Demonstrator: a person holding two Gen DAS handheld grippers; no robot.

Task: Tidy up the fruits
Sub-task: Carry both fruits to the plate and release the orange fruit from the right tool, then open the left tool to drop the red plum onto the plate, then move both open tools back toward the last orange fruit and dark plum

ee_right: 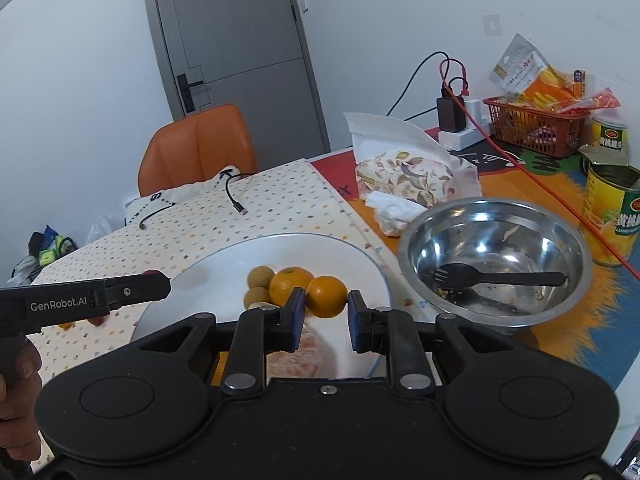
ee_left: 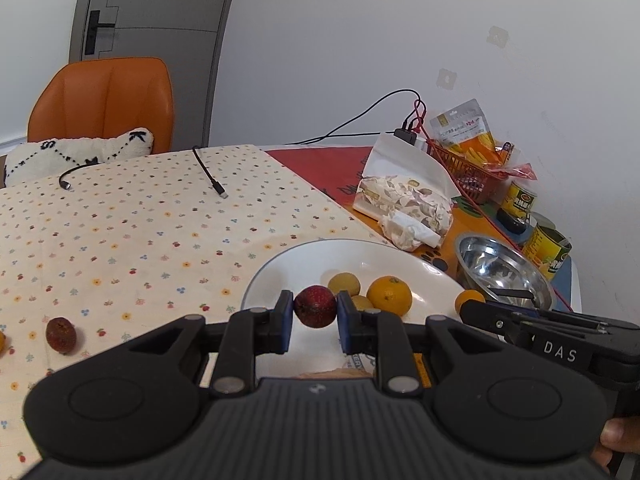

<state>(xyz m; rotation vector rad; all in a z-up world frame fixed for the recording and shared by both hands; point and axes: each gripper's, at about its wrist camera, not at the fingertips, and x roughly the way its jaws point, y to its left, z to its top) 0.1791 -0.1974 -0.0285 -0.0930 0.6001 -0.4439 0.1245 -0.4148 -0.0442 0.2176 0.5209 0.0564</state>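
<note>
My left gripper [ee_left: 315, 307] is shut on a red lychee [ee_left: 315, 306] and holds it over the near rim of a white plate [ee_left: 304, 256]. On the plate lie an orange [ee_left: 389, 295] and two small yellow-brown fruits [ee_left: 344, 283]. My right gripper [ee_right: 327, 298] is shut on a small orange [ee_right: 327, 296] above the same plate [ee_right: 224, 256], beside another orange [ee_right: 289, 282], two longans [ee_right: 260, 276] and a peeled citrus piece [ee_right: 296, 360]. Another red lychee [ee_left: 60, 335] lies on the dotted cloth at the left.
A steel bowl [ee_right: 496, 256] with a black fork [ee_right: 500, 278] stands right of the plate. Behind it are a tissue pack [ee_right: 404, 178], open cans [ee_right: 610, 216], a red basket [ee_right: 536, 122] and cables. An orange chair [ee_left: 104, 100] stands beyond the table.
</note>
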